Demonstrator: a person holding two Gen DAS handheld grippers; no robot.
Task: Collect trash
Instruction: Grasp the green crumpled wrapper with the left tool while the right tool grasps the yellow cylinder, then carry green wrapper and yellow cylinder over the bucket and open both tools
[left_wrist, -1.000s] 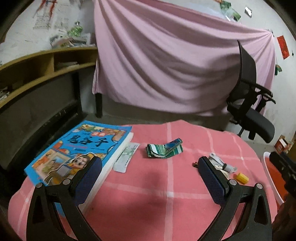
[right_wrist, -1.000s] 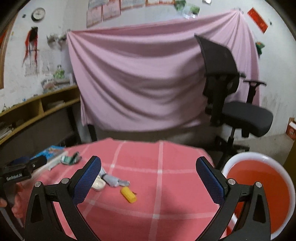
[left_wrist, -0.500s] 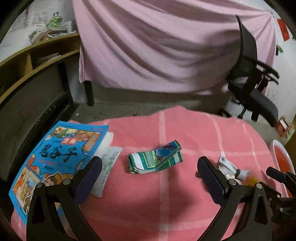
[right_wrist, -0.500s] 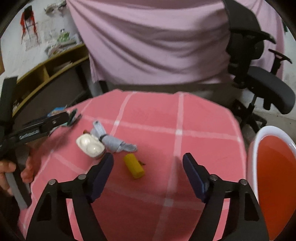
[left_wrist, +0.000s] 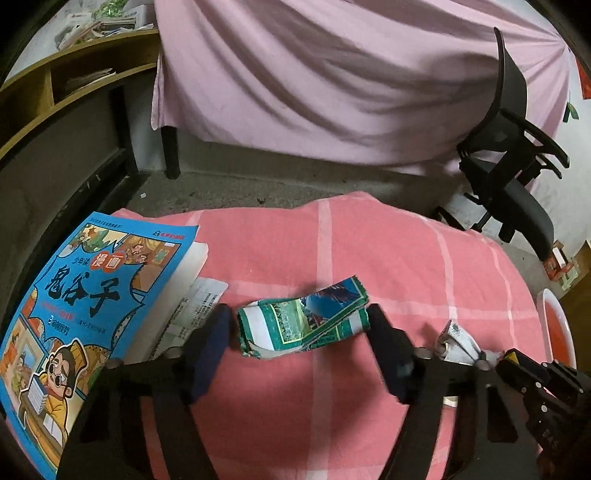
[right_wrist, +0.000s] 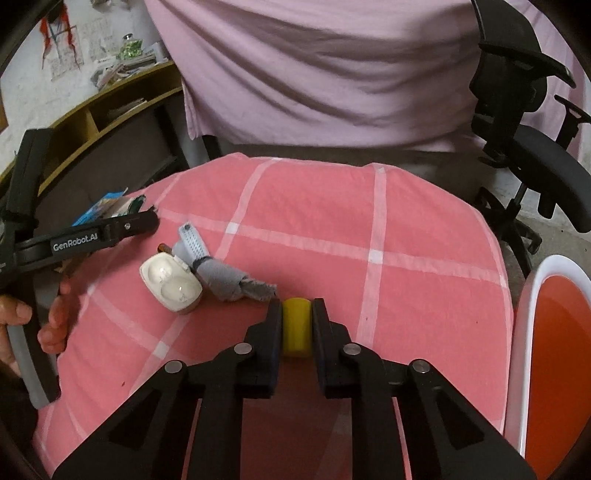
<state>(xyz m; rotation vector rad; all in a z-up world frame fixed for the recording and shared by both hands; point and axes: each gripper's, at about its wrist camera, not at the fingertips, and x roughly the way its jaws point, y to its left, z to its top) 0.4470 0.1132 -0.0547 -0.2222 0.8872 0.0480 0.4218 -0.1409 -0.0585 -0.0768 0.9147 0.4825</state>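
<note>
A: Pink checked table (right_wrist: 406, 229), pink sheet behind. Why are the right gripper (right_wrist: 296, 325) fingers together?
B: They've just closed, clamping the yellow cylinder (right_wrist: 296, 326) beside the orange bin (right_wrist: 524, 317).
A: And the left gripper (left_wrist: 299, 350)?
B: Closing around the green wrapper (left_wrist: 301, 325), left of the cylinder; contact unclear.

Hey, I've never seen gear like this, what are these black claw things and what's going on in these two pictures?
A person holds a hand-held gripper in each hand, with a camera on each looking along its jaws. The left camera shows the left gripper closing around a folded green wrapper on the pink tablecloth, beside a blue comic book; whether it grips yet is unclear. The right camera shows the right gripper shut on a small yellow cylinder. Nearby lie a white case and a crumpled grey wrapper. A white tub with an orange inside stands to the right.
</note>
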